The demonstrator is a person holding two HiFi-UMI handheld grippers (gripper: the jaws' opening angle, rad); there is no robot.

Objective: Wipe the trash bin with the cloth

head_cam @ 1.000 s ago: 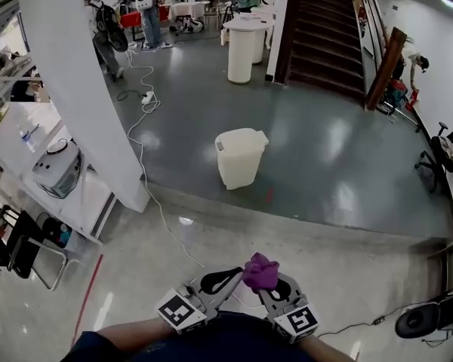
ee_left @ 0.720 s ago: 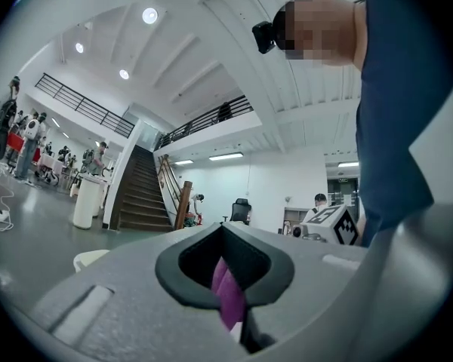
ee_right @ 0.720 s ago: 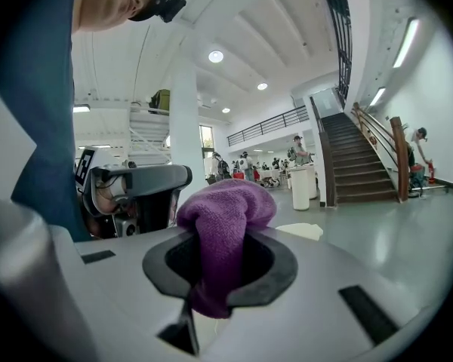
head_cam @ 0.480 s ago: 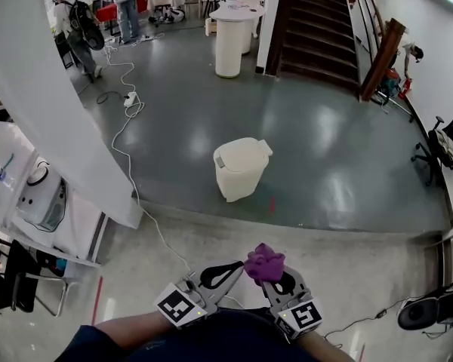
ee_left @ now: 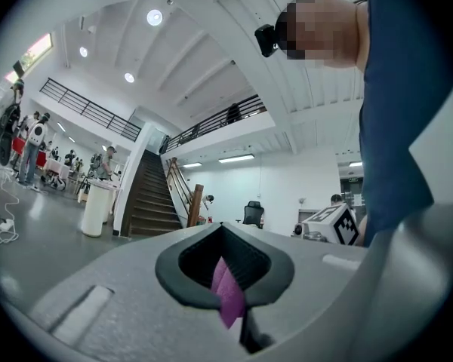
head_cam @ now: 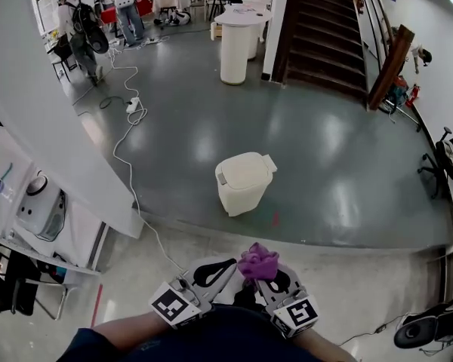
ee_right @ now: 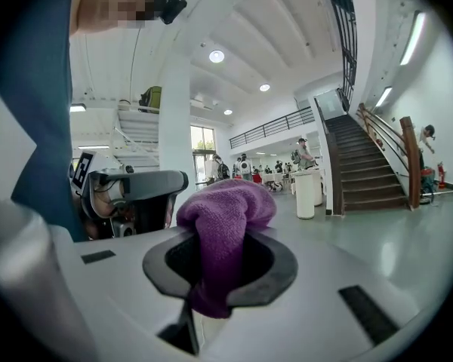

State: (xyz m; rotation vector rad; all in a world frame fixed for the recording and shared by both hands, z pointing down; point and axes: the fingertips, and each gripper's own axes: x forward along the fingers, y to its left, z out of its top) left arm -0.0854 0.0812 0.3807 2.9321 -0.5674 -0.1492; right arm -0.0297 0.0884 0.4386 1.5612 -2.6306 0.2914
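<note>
The jaws of the right gripper (ee_right: 219, 266) are closed on a purple cloth (ee_right: 225, 217), which bulges out above them. The jaws of the left gripper (ee_left: 225, 277) are almost together on a thin purple strip (ee_left: 228, 296); I cannot tell if it belongs to the cloth. The bin (head_cam: 241, 183) stands farther away on the grey floor (head_cam: 325, 149), well apart from both grippers.
</note>
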